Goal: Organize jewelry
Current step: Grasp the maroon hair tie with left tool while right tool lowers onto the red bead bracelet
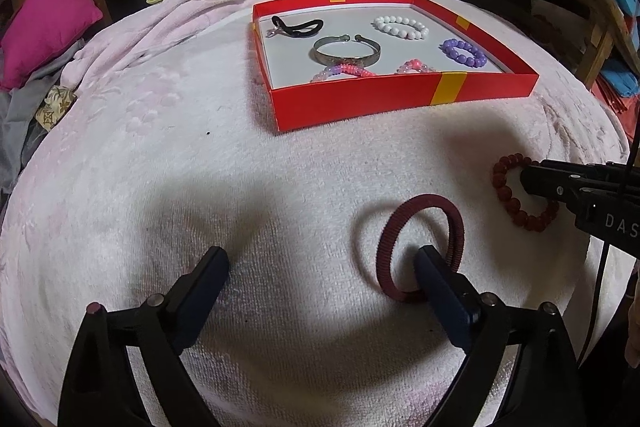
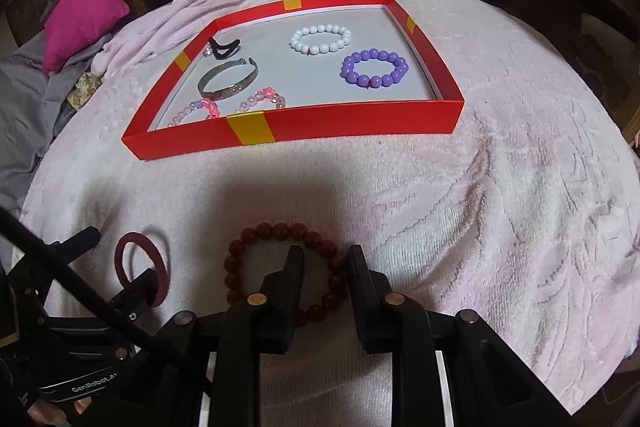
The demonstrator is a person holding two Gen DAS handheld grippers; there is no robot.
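Left wrist view: the left gripper (image 1: 320, 269) hangs low over the pink towel (image 1: 240, 187) with its fingers wide apart. It holds nothing.
Dark red hair band (image 1: 420, 247): it stands tilted up on the towel. The gripper's right finger (image 1: 436, 279) pokes through the ring, so the band's near edge sits just beside that finger. The other finger is well apart from it.
How the hair band handles: it looks light, soft and bendy. A pinch on one side of the ring should lift it.
Right wrist view: the right gripper (image 2: 326, 255) has its fingers a little apart, one inside the red bead bracelet (image 2: 256, 239) and one outside. The right side of the bracelet lies between them, not yet squeezed.
How the bracelet handles: the beads look hard, round and smooth, so they may slip. The string lets it flop. Taking hold across one bead row seems best.
Red box (image 2: 360, 125): it sits farther back on the towel, well apart from both grippers. Other bracelets already lie inside.
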